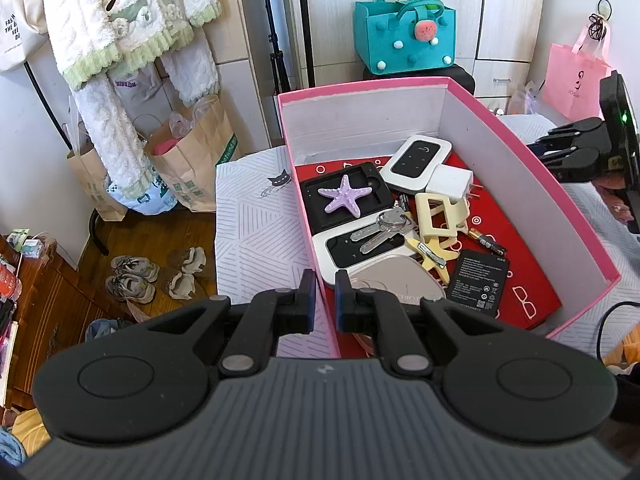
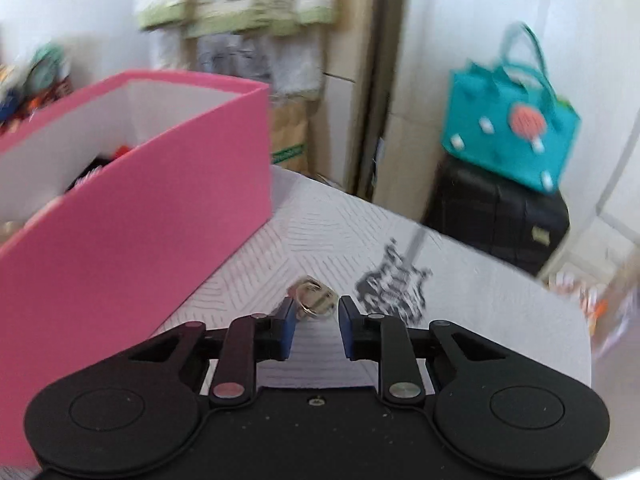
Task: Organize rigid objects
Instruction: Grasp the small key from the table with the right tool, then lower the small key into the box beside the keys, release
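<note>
Here the right-wrist view is smeared by motion, so the small metal key ring with a silvery tag (image 2: 314, 294) lying on the white line-patterned tablecloth (image 2: 340, 232) is hard to read; it sits just ahead of the right gripper (image 2: 318, 312), whose blue-padded jaws stand apart and empty. The left gripper (image 1: 325, 286) is pinched nearly closed on the near wall of the open pink cardboard box (image 1: 520, 136), whose red floor holds a lilac starfish (image 1: 344, 199), keys (image 1: 380, 232), white routers and a black battery (image 1: 478, 282). Beyond stand a teal felt bag (image 1: 404, 36), fleece garments and a wooden floor.
</note>
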`<act>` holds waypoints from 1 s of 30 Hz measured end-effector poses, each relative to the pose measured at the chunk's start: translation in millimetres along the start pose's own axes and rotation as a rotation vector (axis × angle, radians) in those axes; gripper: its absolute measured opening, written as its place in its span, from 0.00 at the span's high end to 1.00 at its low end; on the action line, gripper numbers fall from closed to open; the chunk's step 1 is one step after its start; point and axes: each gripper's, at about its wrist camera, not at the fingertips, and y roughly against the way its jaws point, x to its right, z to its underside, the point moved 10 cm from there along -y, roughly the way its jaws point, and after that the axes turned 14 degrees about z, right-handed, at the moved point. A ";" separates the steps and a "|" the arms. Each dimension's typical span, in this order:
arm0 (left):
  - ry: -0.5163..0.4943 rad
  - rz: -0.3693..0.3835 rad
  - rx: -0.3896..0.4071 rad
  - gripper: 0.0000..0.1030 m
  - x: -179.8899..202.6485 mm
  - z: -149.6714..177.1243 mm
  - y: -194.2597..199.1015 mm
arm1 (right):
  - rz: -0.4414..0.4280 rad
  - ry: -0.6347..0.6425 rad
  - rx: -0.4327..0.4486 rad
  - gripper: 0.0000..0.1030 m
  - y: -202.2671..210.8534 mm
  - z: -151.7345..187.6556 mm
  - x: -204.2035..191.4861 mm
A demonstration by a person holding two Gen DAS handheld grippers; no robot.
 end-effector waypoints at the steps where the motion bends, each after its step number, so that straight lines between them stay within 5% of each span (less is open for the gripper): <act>1: 0.000 0.001 -0.001 0.92 -0.1 0.5 -0.1 | -0.008 0.009 0.001 0.74 -0.5 0.8 -1.0; 7: 0.005 -0.001 -0.003 0.92 0.4 2.0 -1.3 | -0.012 0.017 0.008 0.72 -9.7 -1.1 2.5; 8: 0.006 -0.002 -0.003 0.92 0.6 2.3 -1.4 | -0.037 -0.006 -0.015 0.94 -10.8 -2.0 4.0; 17: 0.012 -0.001 -0.003 0.92 0.1 3.3 -1.6 | -0.277 -0.468 -0.208 0.97 -16.9 -1.5 32.8; 21: 0.011 -0.001 -0.004 0.92 0.4 2.7 -1.8 | -0.346 -0.562 -0.199 0.97 -6.5 -2.4 37.8; 30: 0.012 0.001 -0.003 0.92 0.4 2.2 -1.6 | -0.398 -0.549 -0.102 0.97 41.1 -28.8 28.2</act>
